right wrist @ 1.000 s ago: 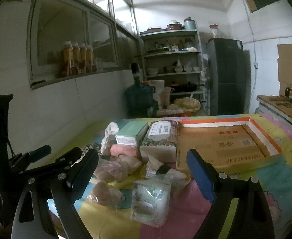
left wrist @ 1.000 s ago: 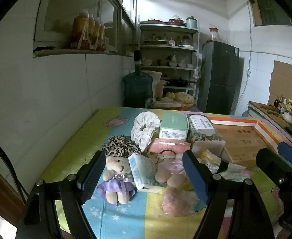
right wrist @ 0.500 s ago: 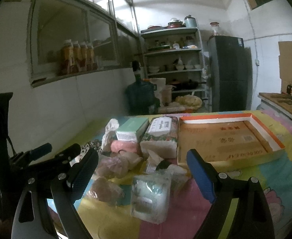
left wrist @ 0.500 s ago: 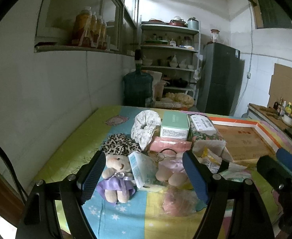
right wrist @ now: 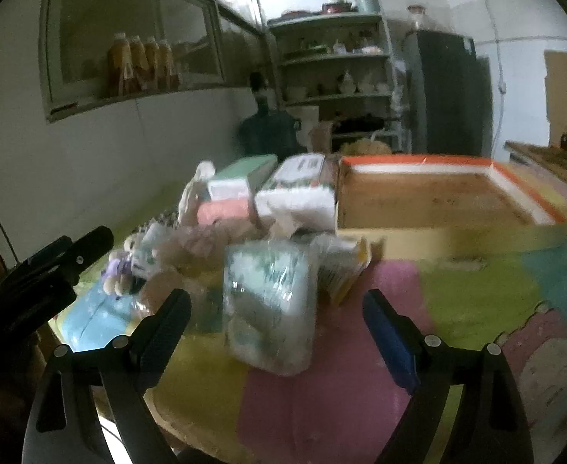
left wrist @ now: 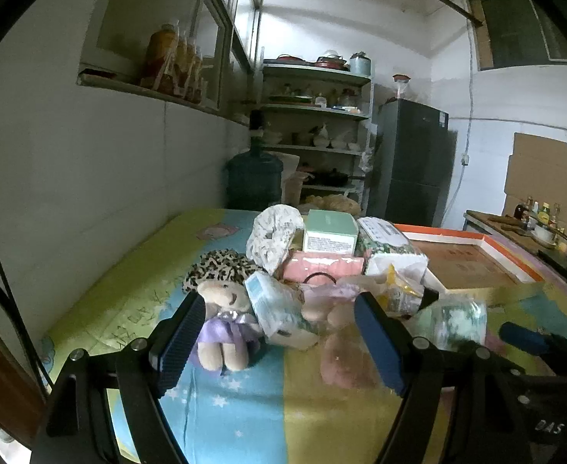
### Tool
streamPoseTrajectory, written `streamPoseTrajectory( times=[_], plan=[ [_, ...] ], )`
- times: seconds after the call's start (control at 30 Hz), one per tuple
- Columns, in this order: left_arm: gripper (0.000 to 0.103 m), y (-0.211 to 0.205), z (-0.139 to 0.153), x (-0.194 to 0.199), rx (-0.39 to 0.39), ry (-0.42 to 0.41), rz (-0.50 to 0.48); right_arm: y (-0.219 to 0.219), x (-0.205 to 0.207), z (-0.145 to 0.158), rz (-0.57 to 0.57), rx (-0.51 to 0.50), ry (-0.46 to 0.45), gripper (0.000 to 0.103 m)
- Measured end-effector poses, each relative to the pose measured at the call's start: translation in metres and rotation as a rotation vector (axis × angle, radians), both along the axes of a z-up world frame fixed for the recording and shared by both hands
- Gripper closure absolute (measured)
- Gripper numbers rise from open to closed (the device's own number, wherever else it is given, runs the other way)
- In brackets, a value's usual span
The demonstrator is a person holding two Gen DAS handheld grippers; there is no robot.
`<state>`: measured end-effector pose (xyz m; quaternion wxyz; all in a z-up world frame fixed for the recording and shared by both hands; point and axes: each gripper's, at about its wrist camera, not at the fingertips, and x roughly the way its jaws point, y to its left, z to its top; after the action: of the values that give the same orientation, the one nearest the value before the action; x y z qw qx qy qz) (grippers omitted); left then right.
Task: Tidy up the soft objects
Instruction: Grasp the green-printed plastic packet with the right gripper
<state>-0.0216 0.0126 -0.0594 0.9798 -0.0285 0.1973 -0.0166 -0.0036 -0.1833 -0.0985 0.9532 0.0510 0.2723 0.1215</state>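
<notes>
Left gripper (left wrist: 275, 342) w/ jaws spread wide, gripping nothing; plush bear (left wrist: 225, 321) sits just ahead, btwn them. Right gripper (right wrist: 275, 332) likewise spread, wrapped tissue pack (right wrist: 269, 309) directly ahead on surface (right wrist: 457, 294).

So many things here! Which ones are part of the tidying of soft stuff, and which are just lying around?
Part of the job: teddy in purple dress, leopard-print cloth, white scrunchie, plastic-wrapped tissue pack, cardboard tray, both open grippers.

Just around: water jug, fridge, shelf of dishes, window-ledge bottles.
</notes>
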Motion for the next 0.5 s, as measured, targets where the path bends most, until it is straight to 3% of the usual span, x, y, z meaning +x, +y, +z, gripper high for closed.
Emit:
streamPoseTrajectory(
  times=[0.13,0.2,0.27,0.33,0.5],
  plan=[
    [0.023,0.001,-0.007,-0.002,0.007,0.001,-0.007,0.006,0.001,-0.008,0.013,-0.006,0.024,0.013],
    [0.023,0.002,-0.009,-0.002,0.009,0.006,-0.005,0.007,0.003,-0.011,0.006,-0.007,0.033,0.018],
    [0.023,0.004,-0.011,-0.001,0.007,0.014,0.000,0.008,0.006,-0.013,0.002,-0.012,0.051,0.039],
    [0.023,0.006,-0.012,0.002,0.000,0.023,-0.004,0.007,0.008,-0.016,0.006,-0.010,0.070,0.050],
    [0.023,0.000,-0.015,0.003,-0.013,0.024,-0.066,0.004,0.004,-0.014,0.015,0.005,0.062,0.059]
  ],
)
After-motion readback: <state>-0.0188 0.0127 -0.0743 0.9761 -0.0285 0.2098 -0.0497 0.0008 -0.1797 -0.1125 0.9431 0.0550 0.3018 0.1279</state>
